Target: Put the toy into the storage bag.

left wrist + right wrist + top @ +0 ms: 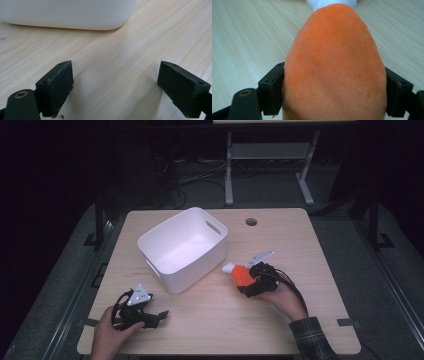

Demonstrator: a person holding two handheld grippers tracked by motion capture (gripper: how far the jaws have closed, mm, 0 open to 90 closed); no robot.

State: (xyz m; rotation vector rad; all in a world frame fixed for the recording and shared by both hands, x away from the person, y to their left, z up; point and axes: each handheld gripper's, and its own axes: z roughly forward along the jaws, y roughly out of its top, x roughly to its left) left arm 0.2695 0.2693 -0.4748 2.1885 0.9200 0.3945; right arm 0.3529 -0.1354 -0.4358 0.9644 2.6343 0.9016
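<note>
— On the table (310,320), right of the middle, what sits in the right gripper (248,281)?

— An orange plush toy (242,275) with a white tip. The tip points up and left, toward the white bin (182,249). The toy lies low over the wood, near the bin's right corner but apart from it.

— Are the jaws pressing on it?

— Yes. From the right gripper view the orange plush toy (334,67) bulges between the two black pads (272,92), and both pads lie flat against its sides. The jaws stand wide because the toy is fat, but it is a grip, with the right gripper (334,95) holding the toy at its thick end.

— Whose hand holds that gripper?

— A person's right hand (282,297), coming in from the lower right with a plaid sleeve (312,337).

— And the left side?

— Near the front edge, the left hand (111,325) holds the left gripper (159,316) low on the table, pointing to the right. Its own view shows the left gripper (115,85) with jaws far apart and bare wood between them, nothing held.

— Where is the bin from there?

— Just ahead: the bin's rounded white wall (67,15) runs across the top of the left gripper view, standing on the table (120,57).

— Anything in the bin?

— Its inside looks plain white from the high view.
</note>
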